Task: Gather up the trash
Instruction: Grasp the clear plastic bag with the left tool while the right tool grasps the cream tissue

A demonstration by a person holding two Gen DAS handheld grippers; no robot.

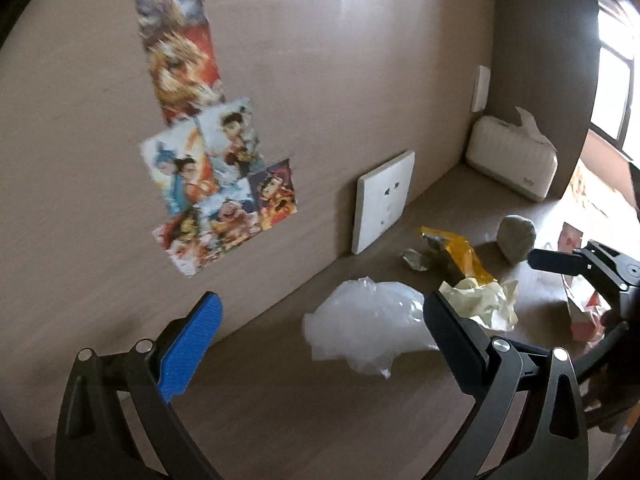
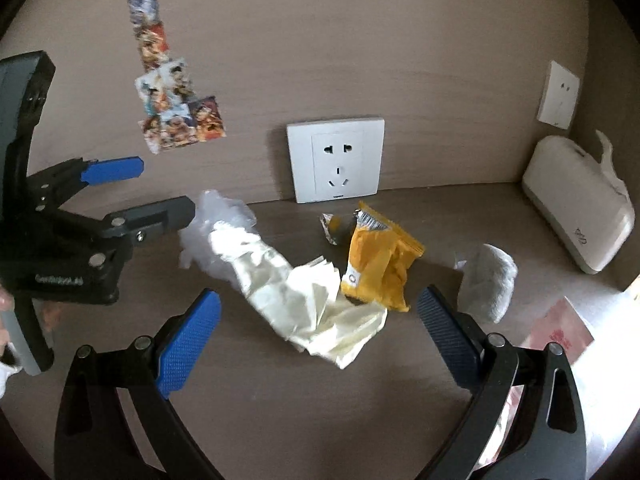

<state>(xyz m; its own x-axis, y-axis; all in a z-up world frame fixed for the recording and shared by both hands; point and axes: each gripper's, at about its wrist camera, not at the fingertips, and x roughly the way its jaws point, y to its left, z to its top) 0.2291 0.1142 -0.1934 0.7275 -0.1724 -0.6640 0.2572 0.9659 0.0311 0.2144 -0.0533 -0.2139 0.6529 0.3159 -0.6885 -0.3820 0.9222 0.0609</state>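
A: Where is the trash?

B: It lies on the desk [image 2: 280, 420], near the wall. A clear plastic bag [image 2: 218, 232] is at the left, and a crumpled cream wrapper [image 2: 308, 308] touches it. A yellow snack packet [image 2: 380, 268] rests on the cream wrapper, and a small foil scrap [image 2: 331, 229] is just behind it. A grey crumpled ball [image 2: 490, 280] is at the right.

A: And the two grippers?

B: The left gripper [image 1: 320, 320] has its jaws spread wide, holding nothing; the plastic bag is between them. The right gripper [image 2: 320, 320] is also released and empty, above the cream wrapper.

A: What else is there?

B: A wall socket [image 2: 336, 160], a white tissue box [image 2: 576, 204], and stickers [image 2: 176, 120] on the wall.
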